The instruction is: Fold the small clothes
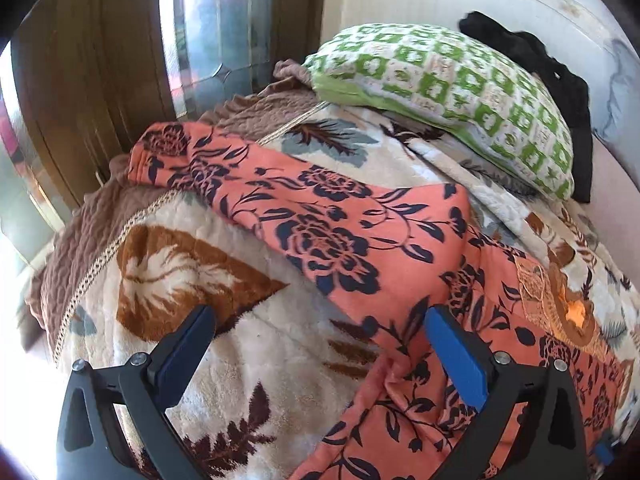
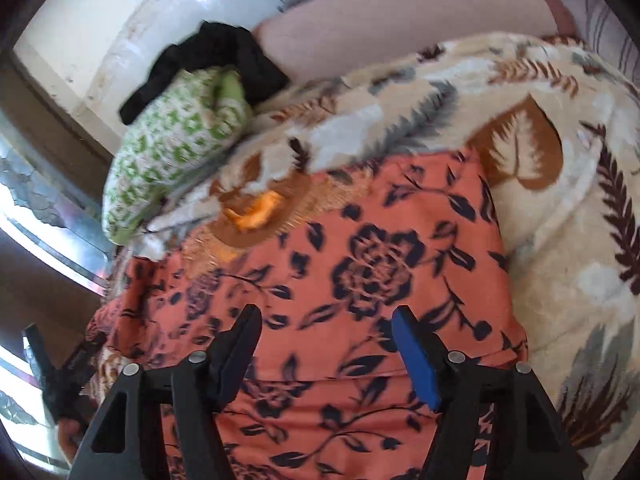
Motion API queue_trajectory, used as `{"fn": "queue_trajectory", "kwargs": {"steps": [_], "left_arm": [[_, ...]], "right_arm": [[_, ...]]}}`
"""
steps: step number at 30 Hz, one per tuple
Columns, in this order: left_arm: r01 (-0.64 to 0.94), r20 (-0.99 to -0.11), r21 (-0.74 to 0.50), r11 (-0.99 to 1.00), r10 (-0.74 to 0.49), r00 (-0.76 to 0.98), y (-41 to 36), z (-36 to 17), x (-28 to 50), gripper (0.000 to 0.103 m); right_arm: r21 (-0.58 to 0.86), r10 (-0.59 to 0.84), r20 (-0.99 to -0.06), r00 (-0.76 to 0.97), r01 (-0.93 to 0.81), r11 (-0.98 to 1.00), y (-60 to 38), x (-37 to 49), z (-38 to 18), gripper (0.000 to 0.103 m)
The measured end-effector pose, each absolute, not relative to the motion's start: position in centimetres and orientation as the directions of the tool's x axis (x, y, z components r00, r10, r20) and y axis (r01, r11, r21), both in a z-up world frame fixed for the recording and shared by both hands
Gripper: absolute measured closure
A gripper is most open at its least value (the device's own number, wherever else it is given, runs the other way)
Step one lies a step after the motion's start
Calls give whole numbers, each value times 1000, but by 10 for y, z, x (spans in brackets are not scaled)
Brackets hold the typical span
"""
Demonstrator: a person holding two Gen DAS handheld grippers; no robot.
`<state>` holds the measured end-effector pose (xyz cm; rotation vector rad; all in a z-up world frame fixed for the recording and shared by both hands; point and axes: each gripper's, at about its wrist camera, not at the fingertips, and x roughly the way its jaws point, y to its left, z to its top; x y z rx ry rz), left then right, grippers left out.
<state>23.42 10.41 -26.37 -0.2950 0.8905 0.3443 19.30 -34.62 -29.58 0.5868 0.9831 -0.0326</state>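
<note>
An orange garment with dark blue flowers lies spread on a cream leaf-print blanket. One sleeve stretches toward the far left. Its embroidered neckline lies at the right. My left gripper is open, hovering over the garment's lower left edge, holding nothing. In the right wrist view the garment's body fills the middle, with the neckline at the far end. My right gripper is open just above the cloth, holding nothing. The left gripper shows at the left edge of that view.
A green and white checked pillow lies at the head of the bed with a black cloth behind it. A brown quilted cover hangs at the left edge. A wooden window frame and white wall stand beyond.
</note>
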Motion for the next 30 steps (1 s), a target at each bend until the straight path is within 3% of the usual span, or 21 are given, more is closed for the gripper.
{"fn": "queue_trajectory", "kwargs": {"steps": [1, 3, 9, 15, 20, 24, 28, 30], "left_arm": [[-447, -803, -120, 887, 178, 569, 116, -266, 233, 0], [-515, -814, -145, 845, 194, 547, 143, -267, 229, 0], [-679, -806, -177, 712, 292, 516, 222, -263, 202, 0], [-706, -827, -148, 693, 305, 472, 274, -259, 207, 0], [-696, -852, -191, 692, 235, 467, 294, -254, 222, 0], [-690, -863, -253, 678, 163, 477, 306, -255, 234, 0], [-718, -868, -275, 639, 155, 471, 327, -254, 251, 1], [-730, -870, -272, 627, 165, 465, 335, -254, 261, 6]], "right_arm": [[410, 221, -846, 485, 328, 851, -350, 200, -318, 43], [371, 186, -858, 478, 329, 868, -348, 202, -322, 47], [498, 302, -724, 621, 165, 852, -326, 194, -273, 41], [432, 282, -759, 586, 129, 893, -298, 208, -293, 41], [351, 202, -765, 611, 133, 927, -287, 212, -302, 41], [227, 121, -833, 540, 136, 964, -277, 221, -321, 45], [257, 139, -825, 548, 144, 956, -282, 217, -311, 45], [255, 135, -840, 525, 163, 953, -287, 218, -316, 45]]}}
